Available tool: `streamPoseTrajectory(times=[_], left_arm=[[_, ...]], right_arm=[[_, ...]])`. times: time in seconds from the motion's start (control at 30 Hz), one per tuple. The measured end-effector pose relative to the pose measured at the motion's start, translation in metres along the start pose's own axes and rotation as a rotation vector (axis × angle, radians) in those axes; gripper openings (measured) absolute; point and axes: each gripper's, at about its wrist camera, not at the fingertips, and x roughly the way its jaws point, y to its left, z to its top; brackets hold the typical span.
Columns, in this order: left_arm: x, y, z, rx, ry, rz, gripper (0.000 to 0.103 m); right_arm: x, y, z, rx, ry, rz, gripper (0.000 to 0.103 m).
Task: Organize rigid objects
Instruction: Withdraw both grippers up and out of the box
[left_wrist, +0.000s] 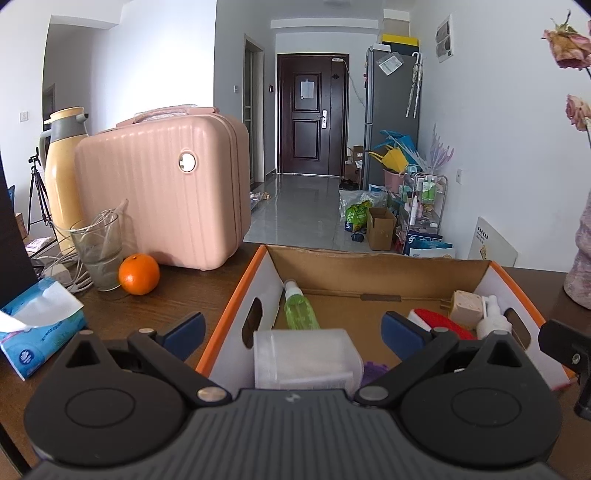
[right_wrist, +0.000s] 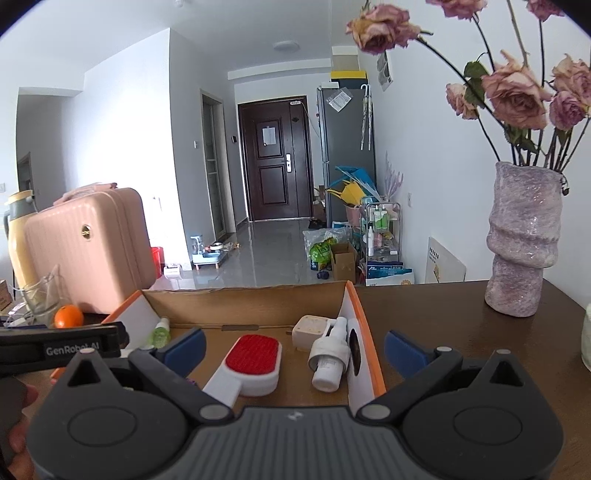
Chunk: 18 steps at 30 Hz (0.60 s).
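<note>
Through the left wrist view we see what the right hides: a clear tub (left_wrist: 306, 356) and a purple scrap (left_wrist: 375, 370) at the near end of the box (left_wrist: 236, 295), plus a tissue pack (left_wrist: 37, 325) left of it. The right view alone shows the whole brush (right_wrist: 251, 363), the white bottle (right_wrist: 330, 356) against the box's right wall, and the vase (right_wrist: 522, 240) right of the box. Our left gripper (left_wrist: 291, 326) hovers level over the box's near left wall, jaws wide apart, empty. Our right gripper (right_wrist: 295, 345) straddles the right wall, equally spread, holding nothing. The green bottle (left_wrist: 300, 308) lies along the left wall inside.
</note>
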Motion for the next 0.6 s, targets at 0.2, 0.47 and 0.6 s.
streamPoseTrajectory(times=[0.2, 0.47, 0.6], left_arm=[[-0.027, 0.008, -0.01, 0.0, -0.003, -0.007, 0.103], [-0.068, 0.019, -0.027, 0.016, -0.005, -0.029, 0.103], [-0.09, 0.026, -0.036, 0.021, 0.004, -0.055, 0.103]], right_arm=[[-0.029, 0.001, -0.009, 0.01, -0.005, 0.002, 0.103], [-0.074, 0.008, -0.023, 0.001, -0.023, 0.007, 0.103], [-0.096, 0.012, -0.032, -0.006, -0.029, 0.012, 0.103]])
